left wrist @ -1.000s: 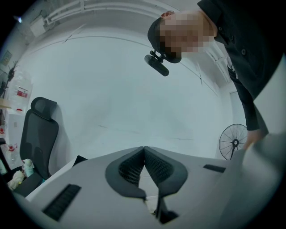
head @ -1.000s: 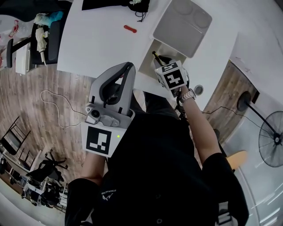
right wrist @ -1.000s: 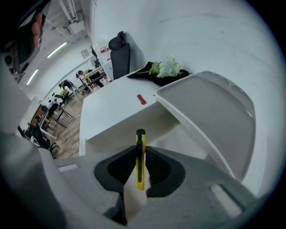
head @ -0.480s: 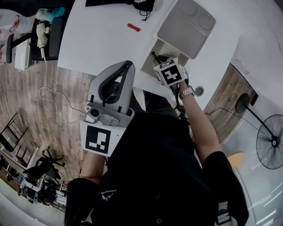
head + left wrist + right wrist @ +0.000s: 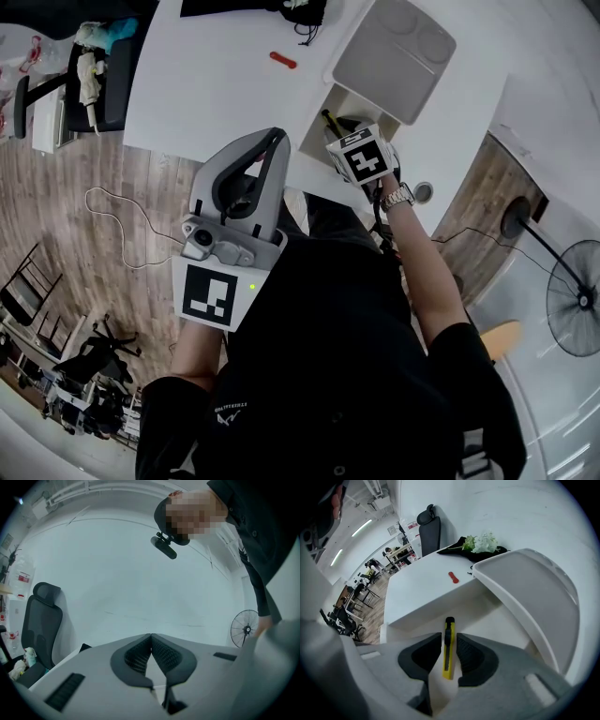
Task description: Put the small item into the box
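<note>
– What's in the right tongs (image 5: 449,637)?

– A yellow knife (image 5: 448,660) with a black tip. The tongs are pinching it by its thin sides. It points down into the open white box (image 5: 361,101), right at the side of the box closest to the person.

– So it isn't in the box yet?

– No, it's up in the air, held tight. The lid (image 5: 394,54) leans back behind the box.

– And the left tongs (image 5: 151,637)?

– Pressed together with nothing in them, held up far from the box.

– What could go wrong?

– I think the knife is so close to the box's edge that, if the tongs let go too soon, it could hit the edge and fall outside, maybe off the surface (image 5: 206,75) onto the floor. It's thin and smooth, so it could also slip or tip sideways.
</note>
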